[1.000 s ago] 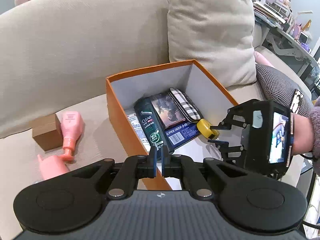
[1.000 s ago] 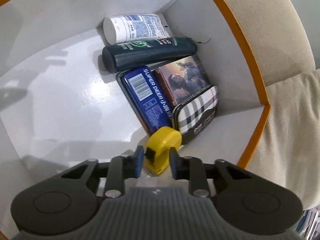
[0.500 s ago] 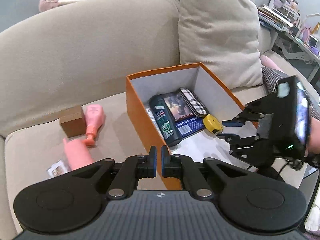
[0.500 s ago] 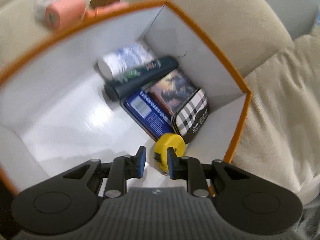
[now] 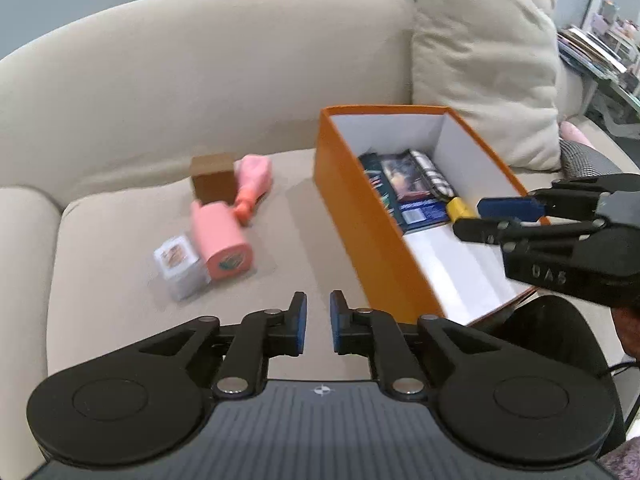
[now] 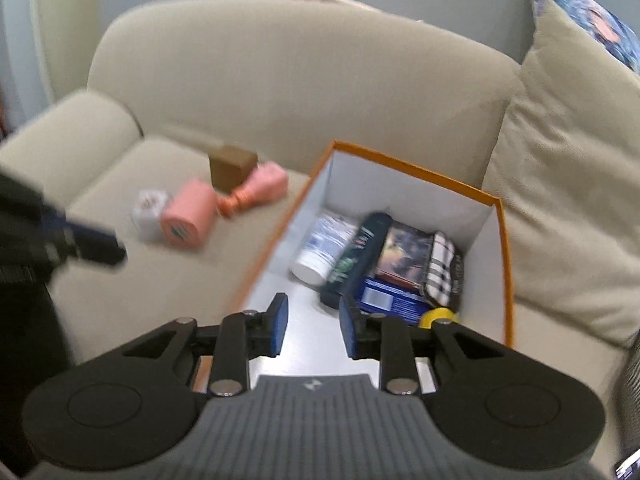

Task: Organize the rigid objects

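The jaws of the left gripper (image 5: 318, 326) are held a little apart with nothing between them, above the sofa seat (image 5: 120, 320). The jaws of the right gripper (image 6: 312, 326) are spread wide and are empty too, over the near end of the orange box (image 6: 505, 264). The yellow tape measure (image 6: 437, 316) is seen lying inside the box, just beside the right jaw and next to a blue tin (image 6: 394, 302). A dark bottle (image 6: 360, 256), a white tube (image 6: 324, 248), a picture tin (image 6: 406, 254) and a checked case (image 6: 442, 268) are packed at the far end of the box. Left on the sofa seat are a pink roll (image 5: 222, 238), a small white box (image 5: 180, 266), a pink bottle (image 5: 252, 184) and a brown box (image 5: 212, 178), close together. A big cushion (image 5: 484, 68) is leaned behind the orange box.
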`<state>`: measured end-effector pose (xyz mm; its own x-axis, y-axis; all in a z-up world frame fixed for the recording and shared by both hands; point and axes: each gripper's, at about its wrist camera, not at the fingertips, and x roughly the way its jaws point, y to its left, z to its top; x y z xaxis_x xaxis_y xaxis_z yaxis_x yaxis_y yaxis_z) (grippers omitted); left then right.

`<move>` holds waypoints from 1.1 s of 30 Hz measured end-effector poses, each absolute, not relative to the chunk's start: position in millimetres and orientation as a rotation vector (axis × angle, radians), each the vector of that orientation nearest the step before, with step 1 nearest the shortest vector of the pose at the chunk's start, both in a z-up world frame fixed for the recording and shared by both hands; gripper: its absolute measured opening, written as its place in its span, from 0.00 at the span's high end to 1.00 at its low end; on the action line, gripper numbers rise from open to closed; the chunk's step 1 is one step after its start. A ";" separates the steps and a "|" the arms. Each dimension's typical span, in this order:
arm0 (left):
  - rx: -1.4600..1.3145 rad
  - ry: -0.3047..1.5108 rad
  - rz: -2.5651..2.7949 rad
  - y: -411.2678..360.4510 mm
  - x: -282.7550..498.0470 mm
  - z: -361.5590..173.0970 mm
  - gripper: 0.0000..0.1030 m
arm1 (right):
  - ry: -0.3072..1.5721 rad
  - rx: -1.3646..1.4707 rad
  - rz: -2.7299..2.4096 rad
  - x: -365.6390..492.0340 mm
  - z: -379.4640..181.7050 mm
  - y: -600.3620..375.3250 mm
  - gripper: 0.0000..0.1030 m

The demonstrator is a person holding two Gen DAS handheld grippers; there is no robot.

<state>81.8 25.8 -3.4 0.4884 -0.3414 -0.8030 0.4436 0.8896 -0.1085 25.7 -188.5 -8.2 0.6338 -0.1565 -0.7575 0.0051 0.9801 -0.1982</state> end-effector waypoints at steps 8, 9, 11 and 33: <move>0.099 0.856 -0.308 53.1 65.3 -18.2 0.62 | 0.785 -0.037 -0.142 17.7 -19.5 -148.0 0.62; 0.096 0.845 -0.285 57.0 64.5 -19.8 0.56 | 0.779 -0.032 -0.136 17.0 -21.4 -143.9 0.61; 0.089 0.842 -0.249 63.9 66.1 -23.9 0.52 | 0.771 -0.025 -0.121 16.2 -26.7 -135.5 0.58; -0.212 0.983 -0.125 122.1 169.6 -71.2 0.27 | 0.915 0.017 -0.057 125.5 -81.8 -114.9 0.46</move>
<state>169.6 122.1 -71.2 0.5494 -0.1998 -0.8113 0.0090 0.9723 -0.2334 125.5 -114.9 -81.8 0.6088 -0.0420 -0.7922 0.0567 0.9983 -0.0093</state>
